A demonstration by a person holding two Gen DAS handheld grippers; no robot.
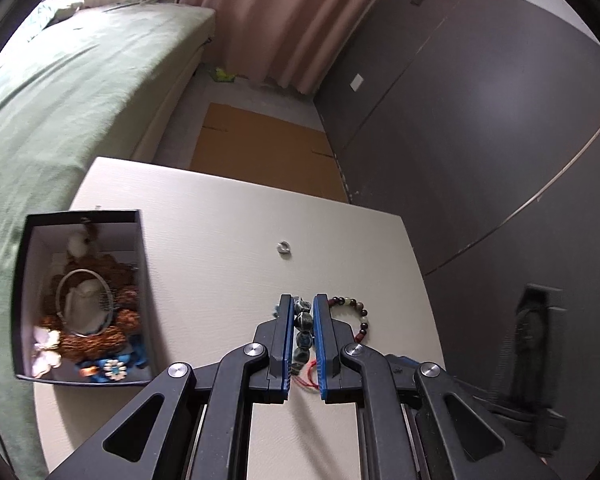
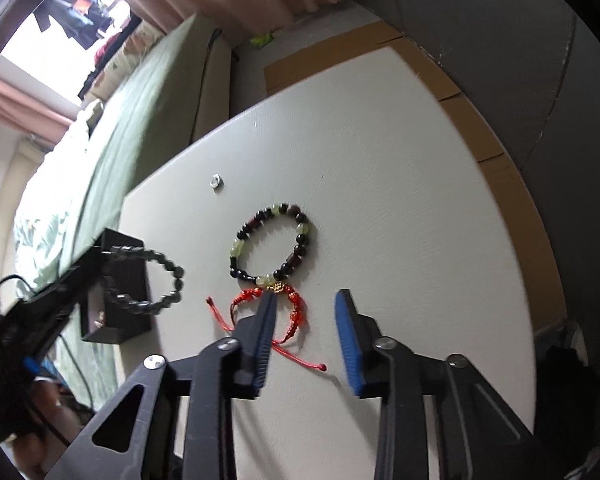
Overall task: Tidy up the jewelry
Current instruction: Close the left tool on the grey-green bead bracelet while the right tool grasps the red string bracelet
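Note:
My left gripper is shut on a dark blue-grey stone bead bracelet and holds it above the white table; in the right wrist view the bracelet hangs from that gripper. A dark red and pale green bead bracelet with red cord ties lies flat on the table; it also shows in the left wrist view. My right gripper is open just in front of it, its left finger over the red cord. A small silver ring lies farther back.
A black open box at the table's left holds a silver bangle, brown beads and flower pieces. A bed with a green cover runs along the left. Brown cardboard lies on the floor behind the table. A dark wardrobe stands at the right.

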